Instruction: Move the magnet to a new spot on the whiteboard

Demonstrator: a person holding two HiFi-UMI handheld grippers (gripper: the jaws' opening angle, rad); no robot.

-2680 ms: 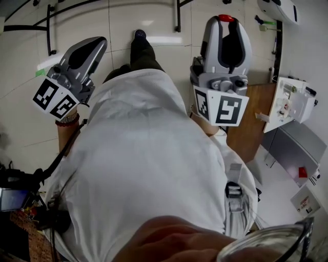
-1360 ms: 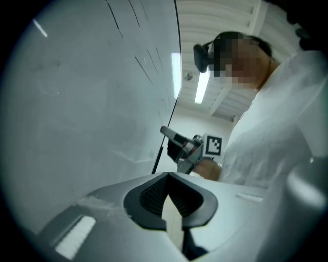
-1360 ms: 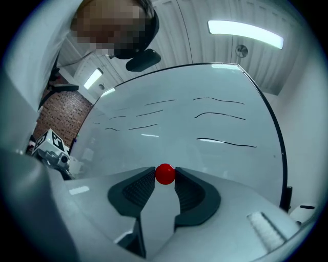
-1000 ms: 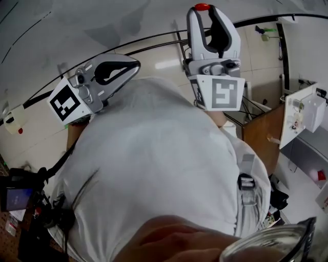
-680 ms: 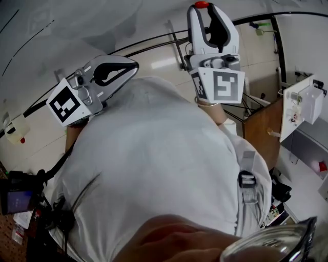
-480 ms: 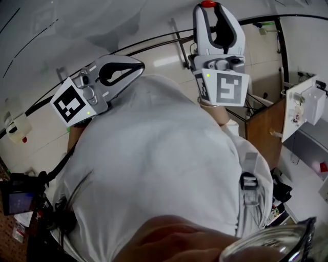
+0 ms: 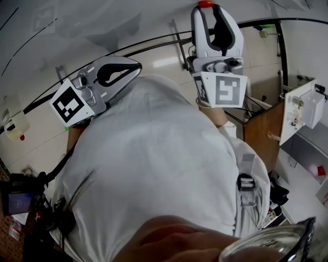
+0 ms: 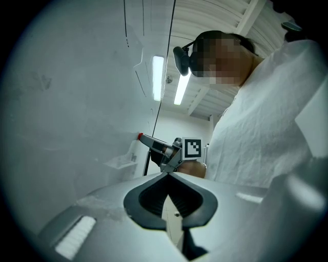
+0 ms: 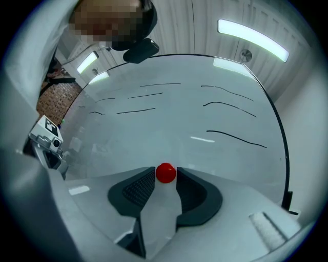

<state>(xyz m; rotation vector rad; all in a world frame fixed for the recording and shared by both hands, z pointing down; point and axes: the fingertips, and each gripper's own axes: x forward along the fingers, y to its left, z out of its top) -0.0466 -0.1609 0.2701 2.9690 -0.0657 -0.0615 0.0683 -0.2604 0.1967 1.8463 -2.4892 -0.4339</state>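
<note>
**Red magnet pinched at the whiteboard, half cut off from above**

From the head view little of the work shows. The person's white shirt (image 7: 154, 169) fills the middle and near part of the frame and hides both hands; only a bit of wrist shows below the right gripper's marker cube. The magnet (image 7: 205, 4) is a red sliver at the far top edge, partly cut off. The whiteboard (image 7: 102, 25) is seen at so steep an angle that its marks are hard to read there. A blurred glassy rim at the near right corner cannot be identified.

The right gripper (image 7: 209, 9) is raised upright, far from the body, with its tips at the board. Its own view is clear: the round red magnet (image 9: 165, 173) sits between the two dark pads at the very tips of the right gripper (image 9: 165, 180), touched on both sides, so the jaws are clamped on it. The whiteboard (image 9: 179, 117) lies right behind, with several thin black lines drawn across it. Whether the magnet touches the board cannot be told.

The left gripper (image 7: 137, 65) is held lower and to the left, tilted towards the right. In its own view the left gripper (image 8: 167, 174) has its jaws closed tip to tip, with nothing between them. Beyond them are the right gripper (image 8: 163, 151) and the whiteboard (image 8: 66, 102) on the left.
</note>
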